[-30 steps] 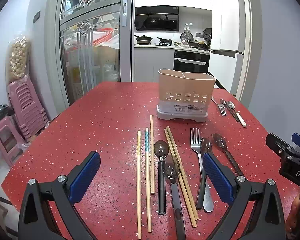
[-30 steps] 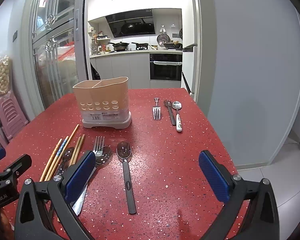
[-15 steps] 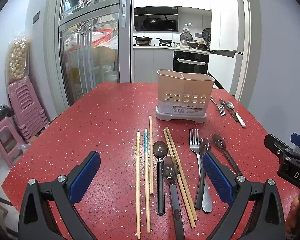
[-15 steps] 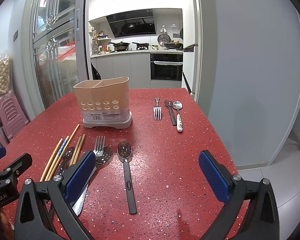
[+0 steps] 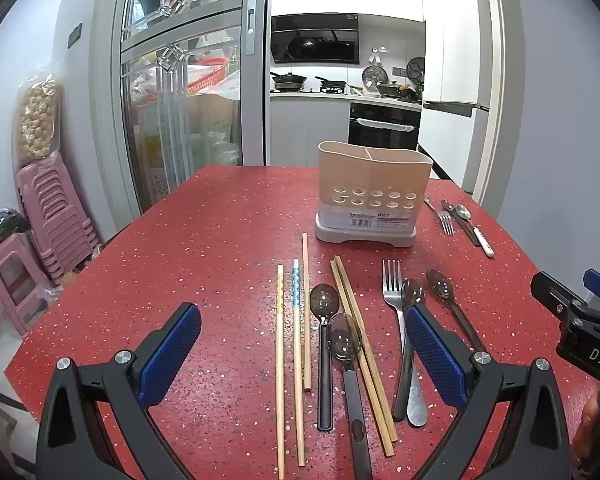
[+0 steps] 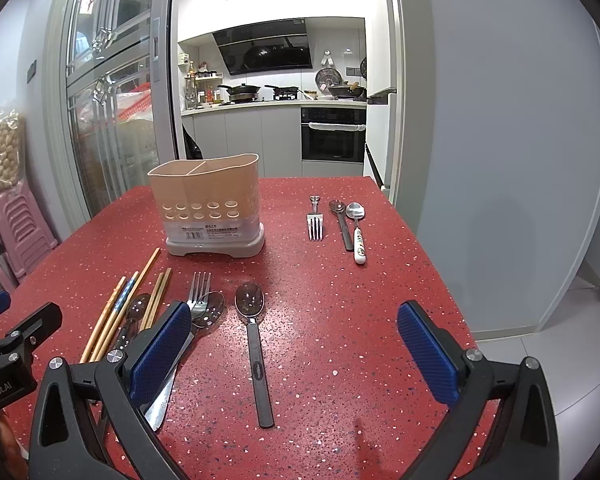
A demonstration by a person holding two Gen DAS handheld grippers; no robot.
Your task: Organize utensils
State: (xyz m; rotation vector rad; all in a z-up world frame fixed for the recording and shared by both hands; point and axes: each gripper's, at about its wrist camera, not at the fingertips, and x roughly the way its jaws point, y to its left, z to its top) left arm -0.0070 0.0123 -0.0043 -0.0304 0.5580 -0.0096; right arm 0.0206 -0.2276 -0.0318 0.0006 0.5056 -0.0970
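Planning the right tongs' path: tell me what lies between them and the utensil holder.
In the right wrist view, the black-handled spoon lies on the table between the open right tongs and the utensil holder; beyond its bowl, bare tabletop.

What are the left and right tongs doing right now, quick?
Left tongs: open, holding nothing.
Right tongs: open, holding nothing.
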